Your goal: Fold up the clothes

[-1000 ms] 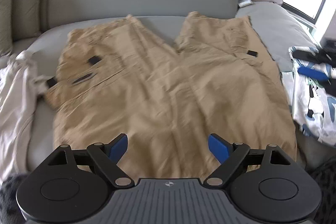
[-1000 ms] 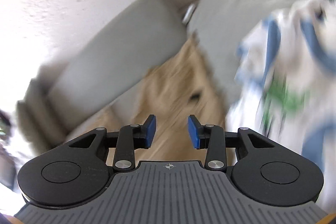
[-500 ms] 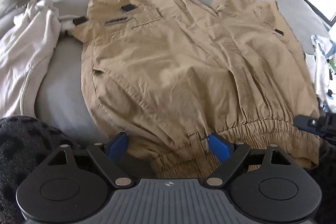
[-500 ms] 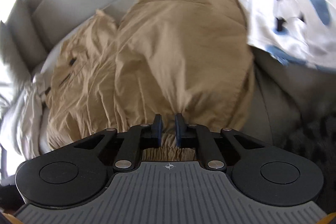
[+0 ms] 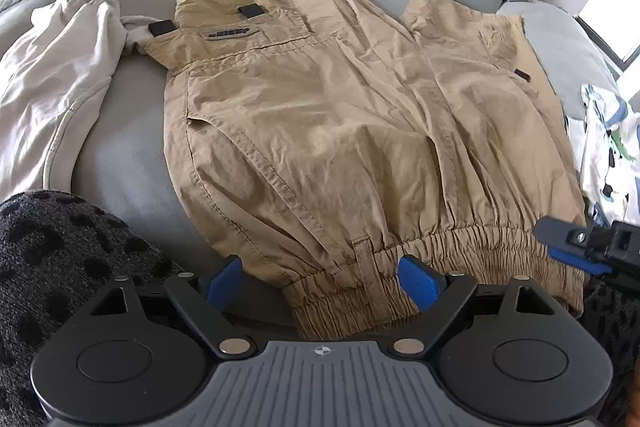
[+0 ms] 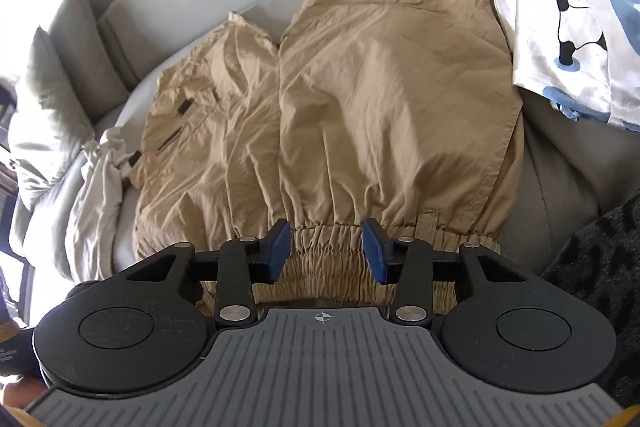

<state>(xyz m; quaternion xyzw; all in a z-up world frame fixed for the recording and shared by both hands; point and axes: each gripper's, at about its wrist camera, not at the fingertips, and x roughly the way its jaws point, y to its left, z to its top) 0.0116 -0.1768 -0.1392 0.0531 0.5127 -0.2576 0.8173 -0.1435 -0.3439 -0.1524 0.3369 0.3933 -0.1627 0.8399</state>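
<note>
Tan cargo trousers (image 5: pixel 320 131) lie spread flat on a grey sofa (image 5: pixel 132 163), legs pointing away, elastic waistband (image 5: pixel 460 251) nearest me. My left gripper (image 5: pixel 322 281) is open, its blue pads straddling the waistband's left end. My right gripper (image 6: pixel 325 253) is open, its pads either side of the waistband (image 6: pixel 324 251) on the trousers (image 6: pixel 384 87). The right gripper's tip also shows in the left wrist view (image 5: pixel 576 247), at the waistband's right end.
A pale beige garment (image 5: pixel 52 75) lies left of the trousers. A white panda-print garment (image 6: pixel 572 7) lies to the right. A dark spotted throw (image 5: pixel 56 267) covers the sofa's near edge. Cushions (image 6: pixel 60 67) stand at the back left.
Both grippers have come down and forward to the waistband. The right gripper, nearly shut half a second ago, has opened wide. The left gripper stays open.
</note>
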